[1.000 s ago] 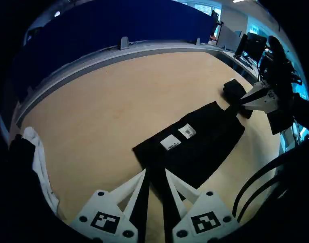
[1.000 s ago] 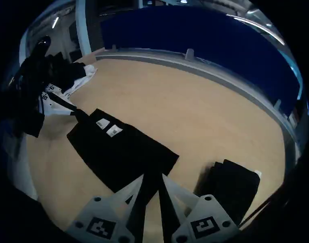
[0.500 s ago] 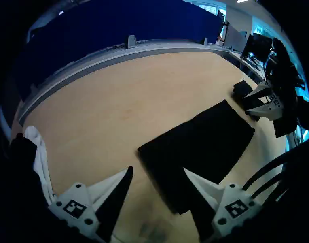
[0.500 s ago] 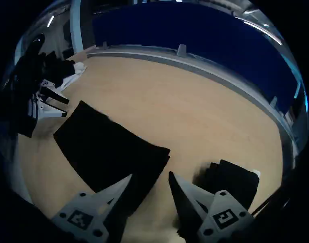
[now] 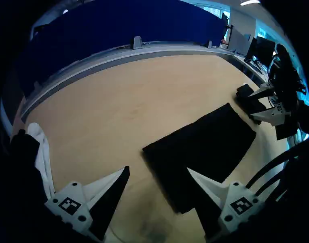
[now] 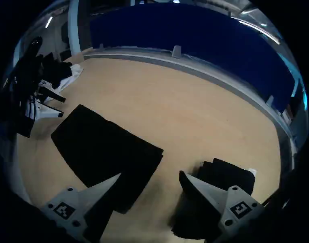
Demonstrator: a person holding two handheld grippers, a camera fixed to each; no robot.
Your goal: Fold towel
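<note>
**Black towel flat on the table, both grippers let go**

The pale wooden table (image 5: 126, 109) (image 6: 187, 109) is the biggest thing before me, with a blue partition (image 5: 114, 28) (image 6: 195, 32) standing along its far edge.

On the table, toward its near side, the towel (image 5: 203, 150) (image 6: 102, 154) lies flat. It is black and makes a long, smooth rectangle with fairly straight sides and squared corners. In the right gripper view its short end looks doubled, one layer on another. Nothing touches it.

A smaller stack of dark folded cloth (image 5: 247, 99) (image 6: 231, 176) sits on the table at its right end, apart from the towel. At the table's left end a white cloth (image 5: 39, 154) (image 6: 71, 77) lies bunched beside something dark that I cannot make out.

My left gripper (image 5: 157, 169) (image 6: 61, 107) is over the table's near side, above the towel's left end. Its fingers are spread wide and hold nothing. My right gripper (image 6: 150, 174) (image 5: 250, 107) is likewise above the table's near side, over the gap between towel and dark stack. It is released too, with wood showing between its fingers.
</note>
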